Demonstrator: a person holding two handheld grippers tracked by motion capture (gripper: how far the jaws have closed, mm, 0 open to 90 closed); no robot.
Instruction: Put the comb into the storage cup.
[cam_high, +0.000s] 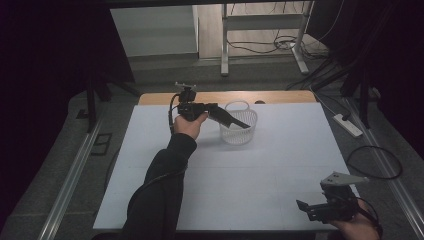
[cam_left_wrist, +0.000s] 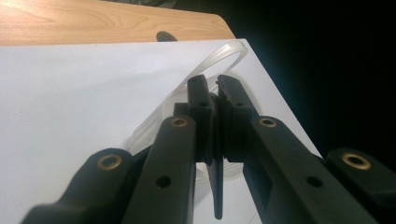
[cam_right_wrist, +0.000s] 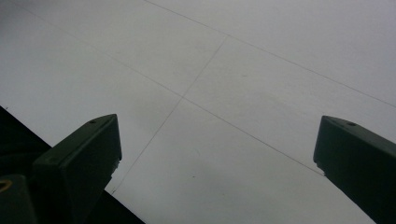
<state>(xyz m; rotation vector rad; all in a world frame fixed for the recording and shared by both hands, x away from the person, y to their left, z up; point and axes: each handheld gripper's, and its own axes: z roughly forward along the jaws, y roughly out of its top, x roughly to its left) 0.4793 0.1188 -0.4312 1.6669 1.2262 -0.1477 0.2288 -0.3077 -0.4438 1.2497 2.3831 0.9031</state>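
White sheeting covers the table (cam_high: 235, 180), where a translucent white plastic basket (cam_high: 239, 131) with slotted walls and 1 arched handle stands upright near the far edge. Left gripper (cam_high: 239, 122) clamps its rim; right gripper (cam_high: 312, 207) gapes, holding nothing.

Basket (cam_left_wrist: 233, 49) (mostly hidden behind the left gripper (cam_left_wrist: 212, 88))

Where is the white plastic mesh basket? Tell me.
In the high view the white plastic mesh basket stands right of centre at the far end of the white table, its rim clamped in the left gripper.
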